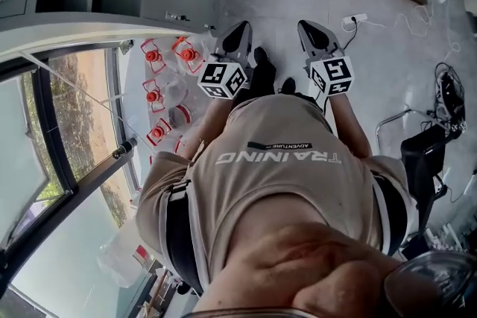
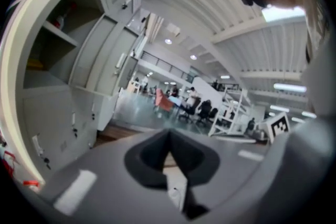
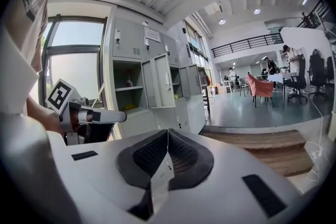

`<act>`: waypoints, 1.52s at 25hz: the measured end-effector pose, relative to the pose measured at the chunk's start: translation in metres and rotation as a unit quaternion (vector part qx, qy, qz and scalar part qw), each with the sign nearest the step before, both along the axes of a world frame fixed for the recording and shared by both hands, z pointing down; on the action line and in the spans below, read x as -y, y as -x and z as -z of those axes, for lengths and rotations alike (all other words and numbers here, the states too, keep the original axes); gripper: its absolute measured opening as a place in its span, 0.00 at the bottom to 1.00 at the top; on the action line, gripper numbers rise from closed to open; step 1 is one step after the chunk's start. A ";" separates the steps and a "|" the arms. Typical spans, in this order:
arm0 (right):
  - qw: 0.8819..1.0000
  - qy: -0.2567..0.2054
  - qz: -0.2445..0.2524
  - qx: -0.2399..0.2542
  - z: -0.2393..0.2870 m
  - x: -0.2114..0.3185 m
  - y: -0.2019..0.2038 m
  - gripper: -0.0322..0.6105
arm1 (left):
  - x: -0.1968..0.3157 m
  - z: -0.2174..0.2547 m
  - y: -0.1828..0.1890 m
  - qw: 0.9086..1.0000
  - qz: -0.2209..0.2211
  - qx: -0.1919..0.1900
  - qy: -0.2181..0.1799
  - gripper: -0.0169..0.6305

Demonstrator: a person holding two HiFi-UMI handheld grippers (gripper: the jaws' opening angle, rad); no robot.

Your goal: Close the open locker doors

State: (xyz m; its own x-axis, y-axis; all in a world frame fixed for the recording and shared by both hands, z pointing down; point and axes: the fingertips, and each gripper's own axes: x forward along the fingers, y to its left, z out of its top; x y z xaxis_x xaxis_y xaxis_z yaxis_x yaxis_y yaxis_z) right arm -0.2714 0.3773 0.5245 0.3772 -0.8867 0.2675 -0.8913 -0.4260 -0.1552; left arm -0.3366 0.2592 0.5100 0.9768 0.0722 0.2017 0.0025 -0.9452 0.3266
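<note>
Left claw (image 2: 169, 138) and right claw (image 3: 167, 138): both clenched, nothing between the jaws. Lockers (image 3: 137, 68) stand ahead, well apart from both claws. One locker door (image 3: 160, 81) hangs open.

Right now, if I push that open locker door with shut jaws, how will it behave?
The open locker door looks like thin sheet metal hinged at one side, so it should probably swing as one stiff panel with little effort. Its painted face looks smooth, so jaws might slide. It may rebound unless latched.
</note>
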 end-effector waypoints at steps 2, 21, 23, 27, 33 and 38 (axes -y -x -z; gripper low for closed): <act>1.000 0.005 -0.001 -0.015 0.003 0.018 -0.012 0.07 | 0.015 -0.005 -0.019 1.000 -0.007 -0.005 0.010 0.02; 0.999 0.016 -0.006 -0.028 0.020 0.163 -0.123 0.07 | 0.142 0.013 -0.137 0.998 -0.047 -0.018 -0.027 0.02; 1.000 0.013 0.000 -0.026 0.020 0.169 -0.139 0.07 | 0.148 0.012 -0.148 0.999 -0.036 -0.013 -0.029 0.02; 0.999 0.010 0.031 -0.019 0.013 0.191 -0.170 0.07 | 0.166 0.014 -0.173 0.999 -0.002 -0.014 -0.040 0.02; 0.991 -0.010 0.133 -0.021 0.020 0.235 -0.217 0.07 | 0.201 0.025 -0.210 0.993 0.103 -0.015 -0.048 0.02; 0.976 -0.026 0.216 -0.017 0.030 0.268 -0.257 0.07 | 0.223 0.033 -0.237 0.981 0.184 -0.011 -0.061 0.02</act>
State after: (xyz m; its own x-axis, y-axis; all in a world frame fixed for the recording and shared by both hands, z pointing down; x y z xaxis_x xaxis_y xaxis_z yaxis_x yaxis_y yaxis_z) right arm -0.0144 0.1095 0.4947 -0.0264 -0.9769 0.2121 -0.9910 -0.0023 -0.1342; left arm -0.0996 0.0360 0.4768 0.9365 -0.3097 0.1645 -0.3404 -0.9154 0.2148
